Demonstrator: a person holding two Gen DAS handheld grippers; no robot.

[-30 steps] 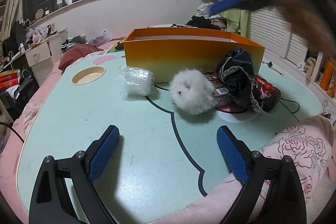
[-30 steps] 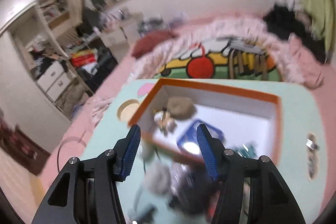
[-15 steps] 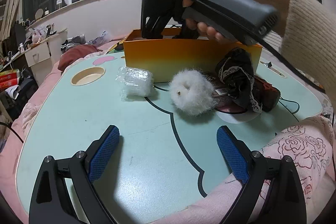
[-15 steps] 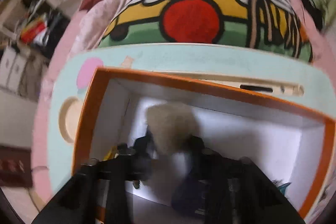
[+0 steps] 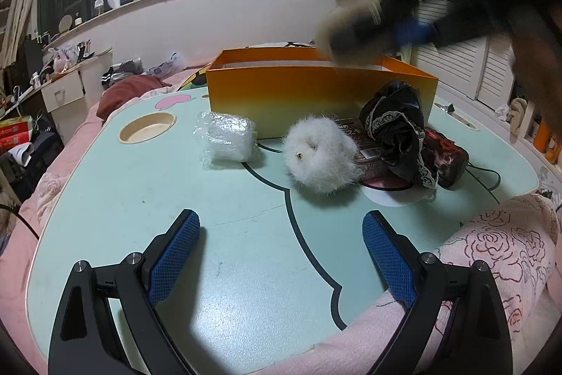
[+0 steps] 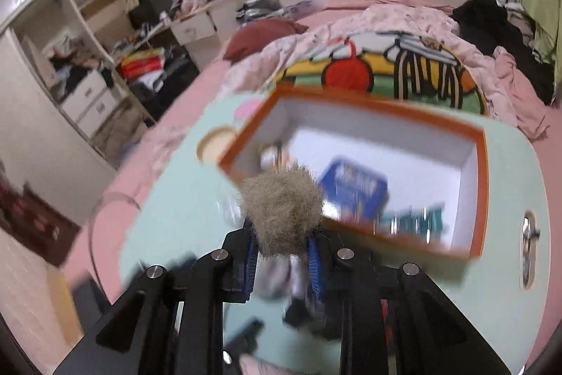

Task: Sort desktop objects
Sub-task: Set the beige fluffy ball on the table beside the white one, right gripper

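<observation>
My right gripper (image 6: 281,264), whose jaws have just been closing, now pinches a tan fur pompom (image 6: 281,211) between its blue pads, held in the air over the near wall of the orange box (image 6: 477,185). A second ago those jaws were apart and bare and the pompom lay inside the box, so I judge it is being taken back out, perhaps to be placed elsewhere. My left gripper (image 5: 281,264) hangs wide open over the mint-green table (image 5: 140,199), gripping nothing, unmoved. Inside the white-lined box I make out a blue packet (image 6: 354,190), something teal beside it and a small pale item in the left corner, all blurred. Outside, against its front wall, wait a bubble-wrap bundle (image 5: 228,139), a white fluffy scrunchie (image 5: 321,160), black lace fabric (image 5: 397,129) and a dark packet (image 5: 446,157).
</observation>
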